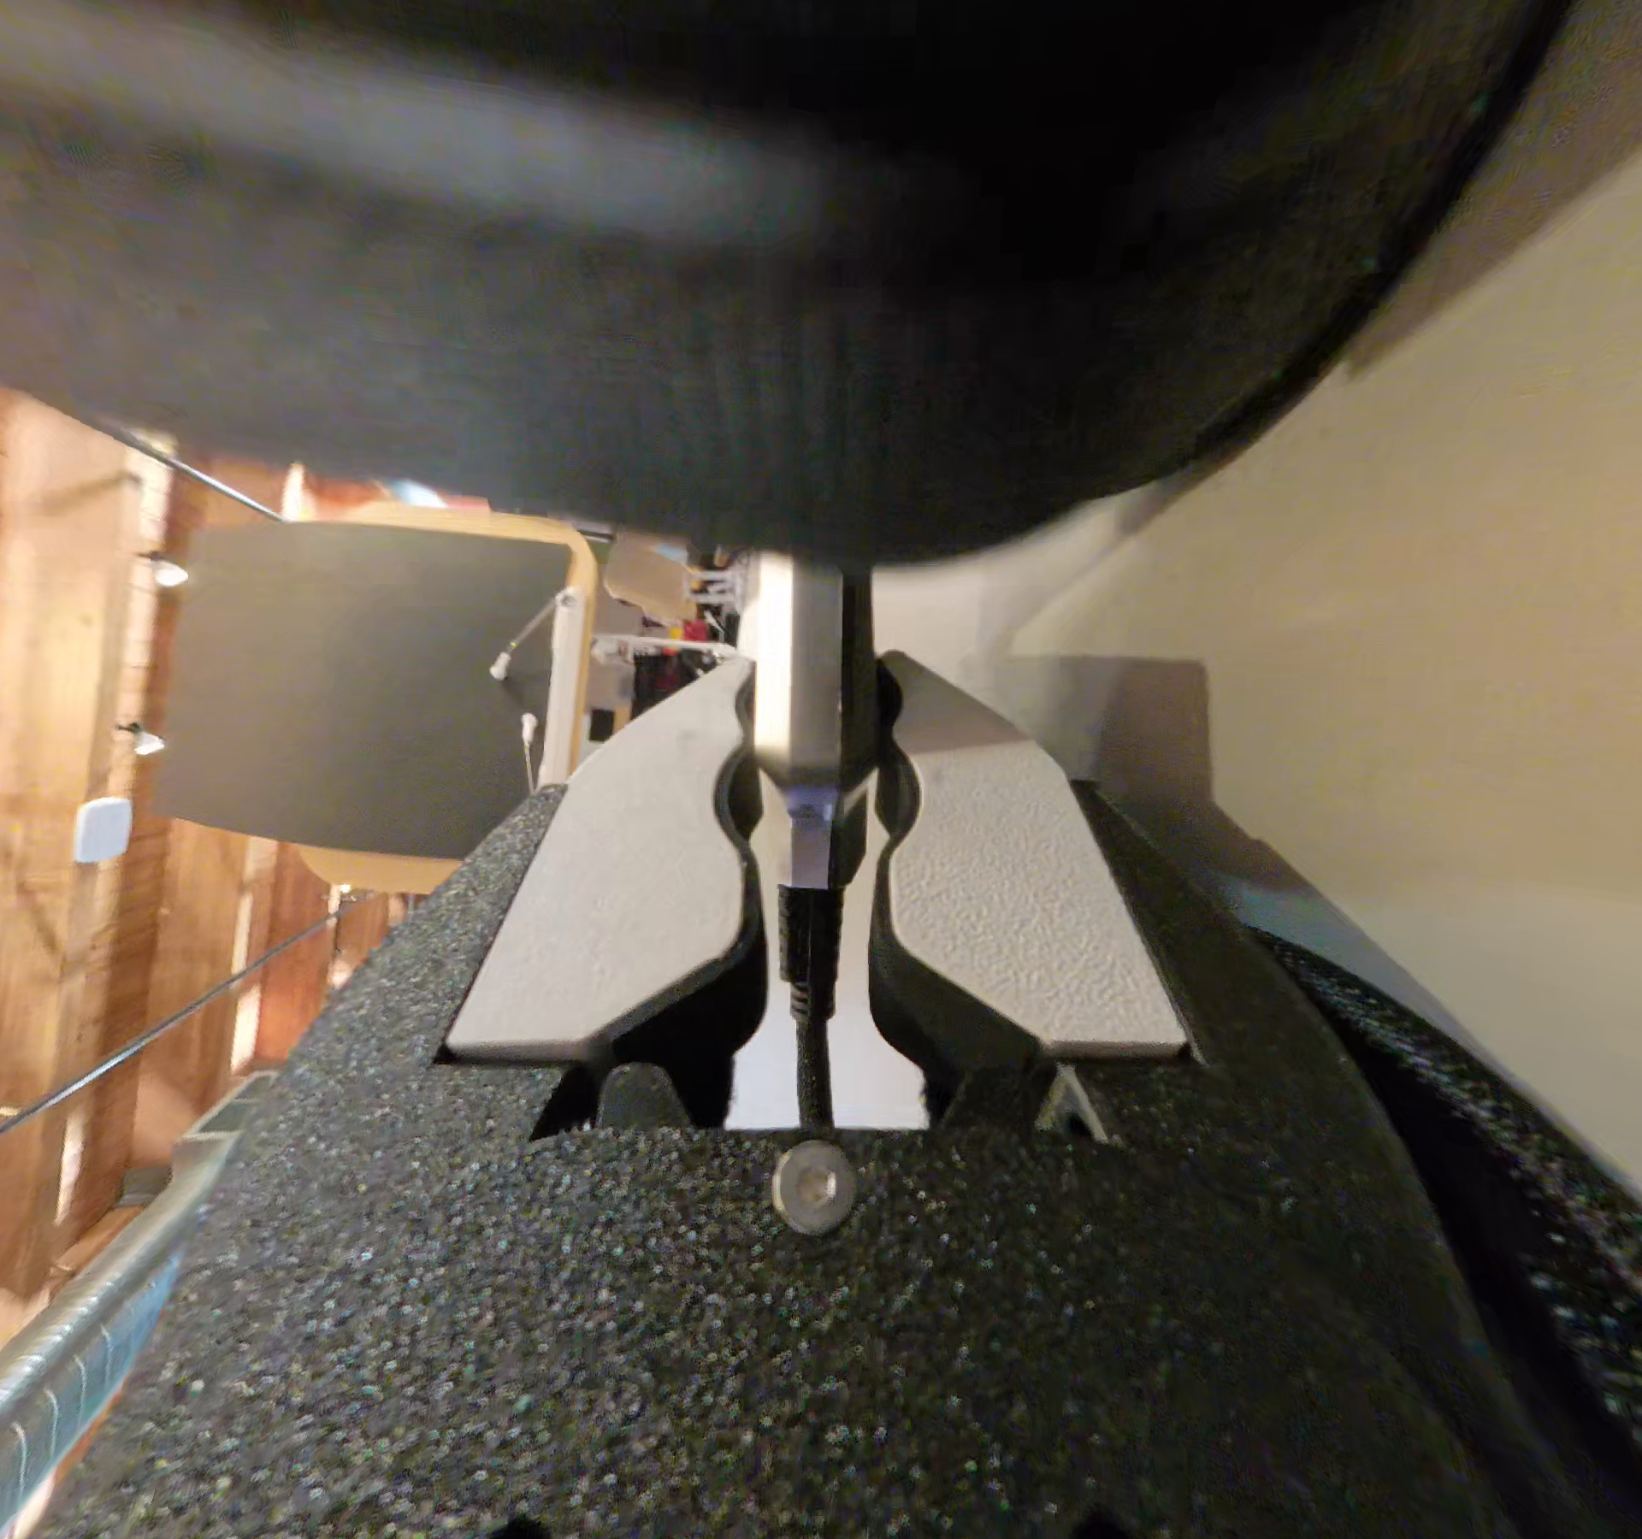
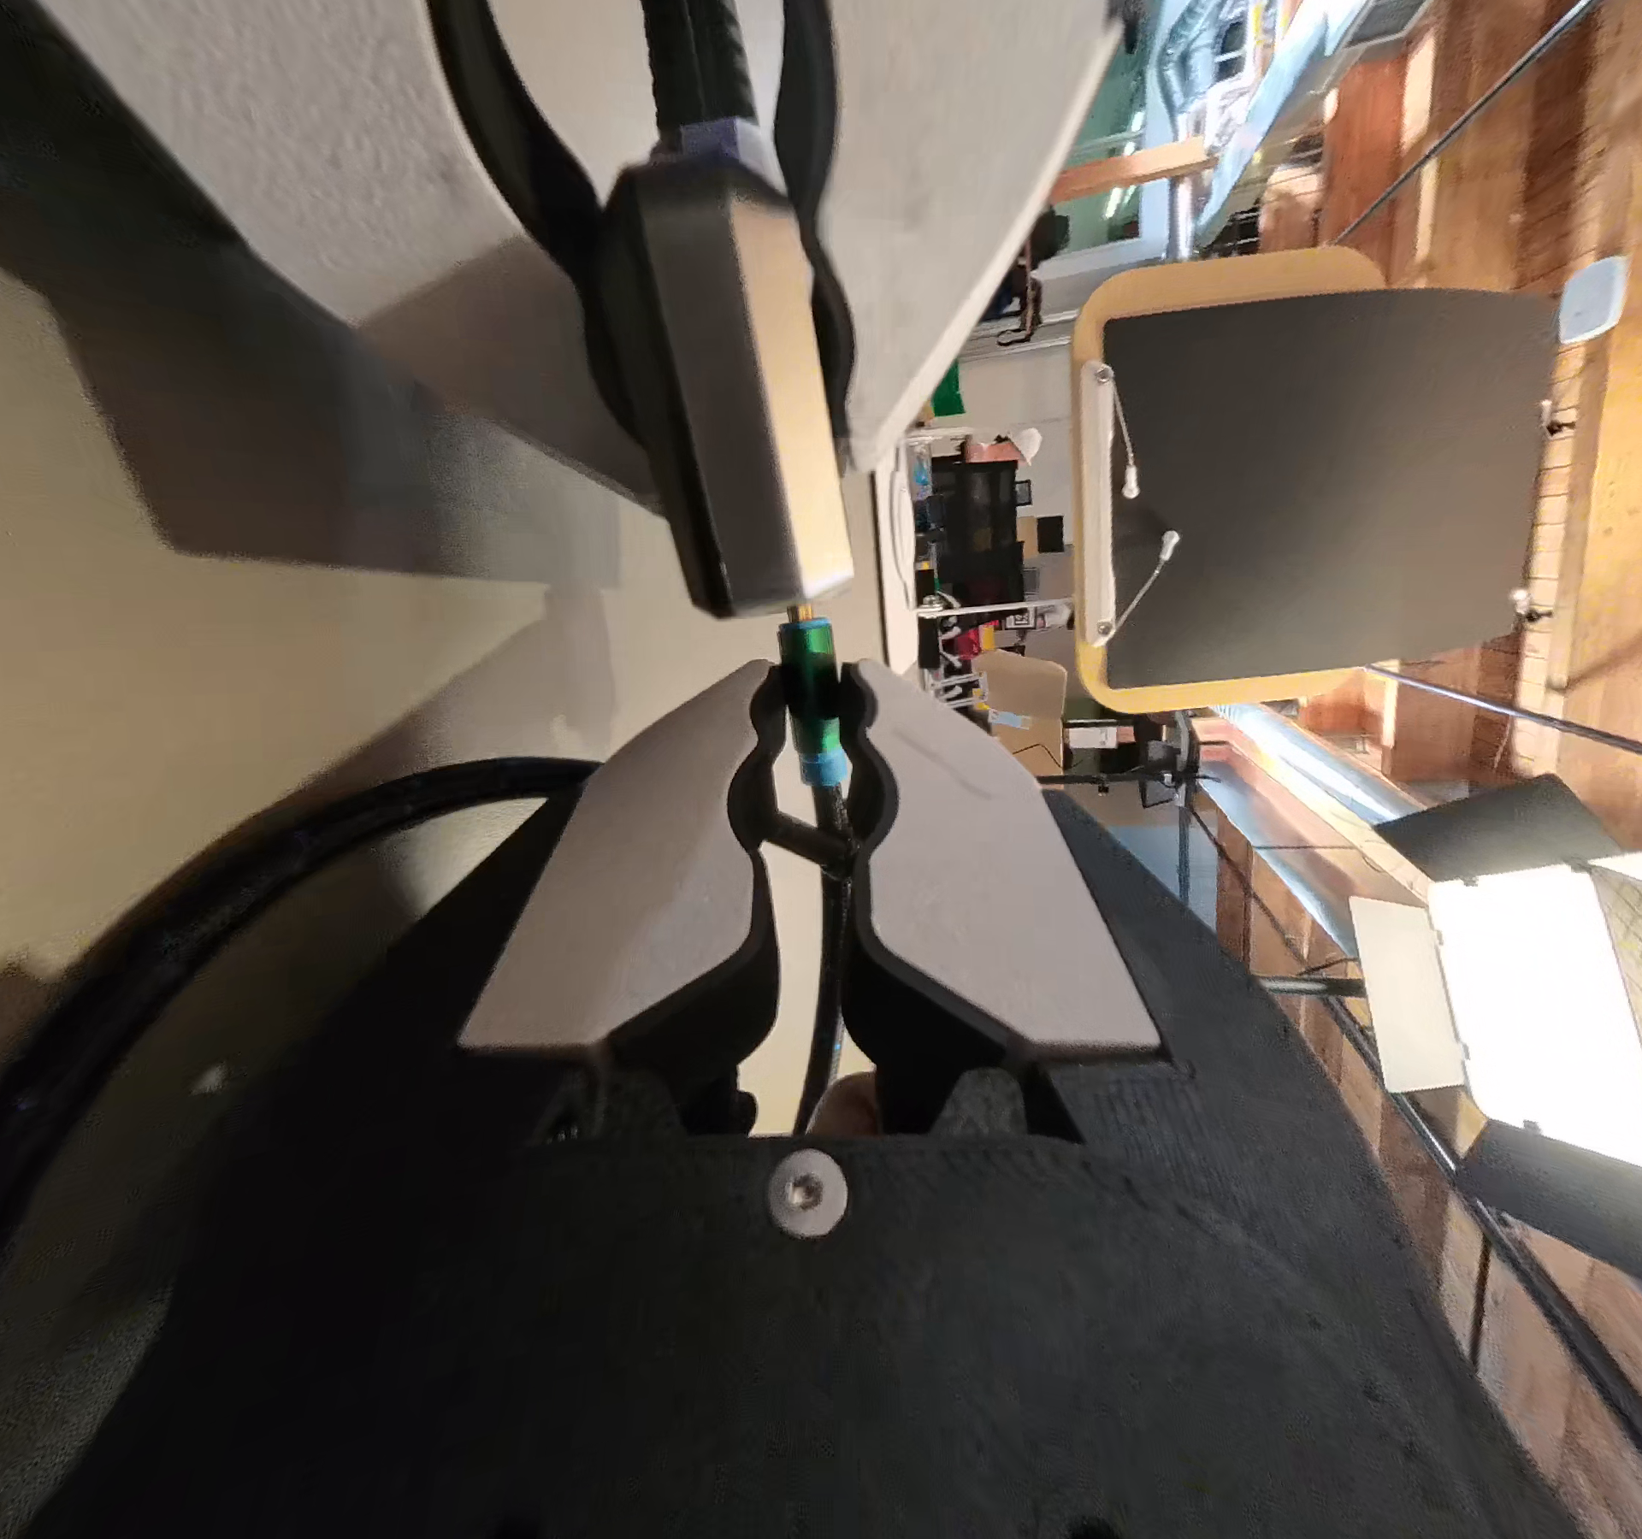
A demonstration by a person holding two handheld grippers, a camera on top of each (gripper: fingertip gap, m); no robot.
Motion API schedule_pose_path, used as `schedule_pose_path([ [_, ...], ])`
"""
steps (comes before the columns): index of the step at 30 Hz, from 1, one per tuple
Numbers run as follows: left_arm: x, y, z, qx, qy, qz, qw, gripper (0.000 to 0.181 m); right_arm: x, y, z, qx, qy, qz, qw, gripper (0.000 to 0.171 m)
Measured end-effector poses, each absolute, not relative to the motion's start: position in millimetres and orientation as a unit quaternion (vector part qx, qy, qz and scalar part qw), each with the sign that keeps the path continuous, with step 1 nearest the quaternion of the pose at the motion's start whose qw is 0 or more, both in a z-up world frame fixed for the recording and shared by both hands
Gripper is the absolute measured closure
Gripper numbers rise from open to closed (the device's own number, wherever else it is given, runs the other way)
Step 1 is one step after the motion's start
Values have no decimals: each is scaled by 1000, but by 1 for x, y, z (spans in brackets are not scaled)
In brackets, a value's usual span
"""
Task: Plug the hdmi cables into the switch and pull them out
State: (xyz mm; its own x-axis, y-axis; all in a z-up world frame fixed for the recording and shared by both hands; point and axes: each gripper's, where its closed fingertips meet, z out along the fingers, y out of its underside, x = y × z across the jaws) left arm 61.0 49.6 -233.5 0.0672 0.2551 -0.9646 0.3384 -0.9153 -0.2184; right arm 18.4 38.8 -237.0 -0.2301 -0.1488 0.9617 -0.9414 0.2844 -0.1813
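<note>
While clamped, green plug (image 2: 810,701) beside switch (image 2: 755,395)

Left gripper (image 1: 813,750): two pale grey finger plates on a black speckled body, a silver screw centred on the body behind them. The fingers (image 1: 640,857) converge toward their tips, the jaws standing narrow, with a slim silver-and-black piece pinched between the inner pads.

Right gripper (image 2: 813,697): same build, grey finger plates on a dark body with a centre screw. The fingers (image 2: 968,857) angle inward, the jaws nearly meeting at the tips and closed around a small green piece between the notched pads. A fingertip of the person's hand (image 2: 848,1110) shows behind the jaws, in the gap at the finger roots.
</note>
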Motion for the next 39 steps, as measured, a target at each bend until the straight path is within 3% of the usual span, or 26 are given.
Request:
schedule_pose_path([
  [2,64,50,-229,721,201,-662,21,157,14,39,-231,405,-650,440,469,159],
  [4,69,50,-218,706,208,-677,-7,142,10,40,-225,399,-641,451,477,159],
  [8,84,47,-200,686,284,-659,-118,128,7,41,-214,400,-608,467,503,159],
  [13,103,42,-164,626,383,-597,-324,138,17,34,-211,438,-554,468,532,159],
  [18,95,12,-151,586,514,-422,-464,130,32,26,-205,485,-474,480,556,159],
  [24,60,11,-188,576,568,-175,-562,120,40,17,-192,515,-405,504,562,159],
  [30,38,14,-206,545,535,-63,-643,149,24,-1,-194,514,-396,504,570,159],
  [39,16,-5,-209,495,549,1,-673,155,-5,-35,-195,478,-444,505,565,156],
])
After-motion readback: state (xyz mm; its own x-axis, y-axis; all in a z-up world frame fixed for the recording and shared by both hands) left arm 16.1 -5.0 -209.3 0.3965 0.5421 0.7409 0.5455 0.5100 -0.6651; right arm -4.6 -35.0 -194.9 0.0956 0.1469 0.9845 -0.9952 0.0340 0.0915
